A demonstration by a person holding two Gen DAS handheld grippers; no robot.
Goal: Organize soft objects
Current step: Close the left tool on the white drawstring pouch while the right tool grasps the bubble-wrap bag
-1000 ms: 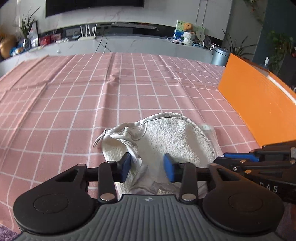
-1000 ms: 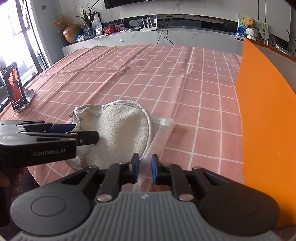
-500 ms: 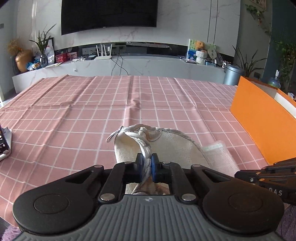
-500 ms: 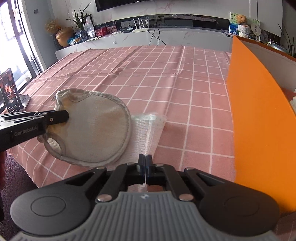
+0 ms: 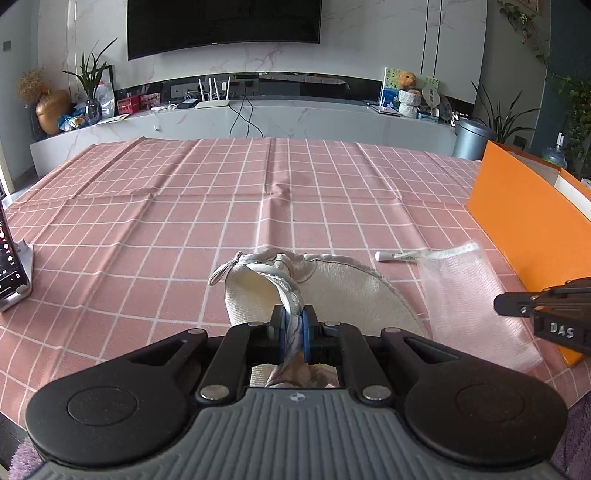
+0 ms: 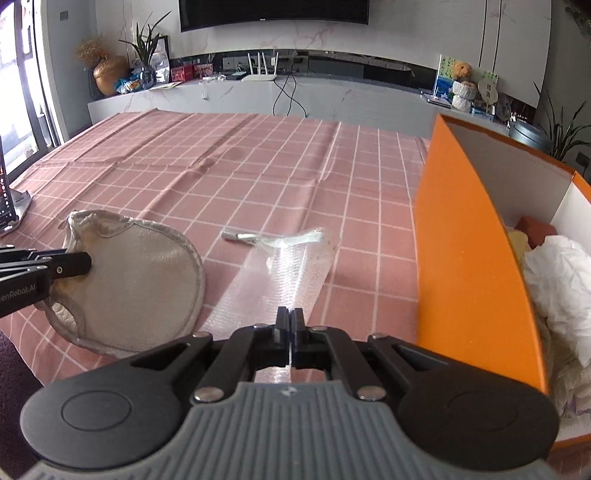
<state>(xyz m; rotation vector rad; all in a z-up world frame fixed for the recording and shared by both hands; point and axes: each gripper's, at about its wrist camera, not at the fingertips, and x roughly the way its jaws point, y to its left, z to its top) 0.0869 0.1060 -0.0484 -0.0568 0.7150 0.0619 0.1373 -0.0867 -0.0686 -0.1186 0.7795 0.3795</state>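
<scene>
A round cream terry-cloth pad with a grey bound rim lies at the near edge of the table, its gathered rim and small loop raised toward the left gripper. Just to its right, a clear mesh pouch stretches lengthwise away from the right gripper, its white closure bar lying crosswise at the far end. The table wears a pink tablecloth with a white grid, creased along its fold lines. An open orange box stands on the right side of the table, crumpled white material visible inside. A phone on a stand sits at the left edge. Beyond the table runs a pale marble-look console carrying a white router, potted plants and a gold vase, under a wall-mounted television. The left gripper's blue-padded fingers pinch the pad's bunched rim. The right gripper's fingers are pressed together on the near edge of the mesh pouch.
</scene>
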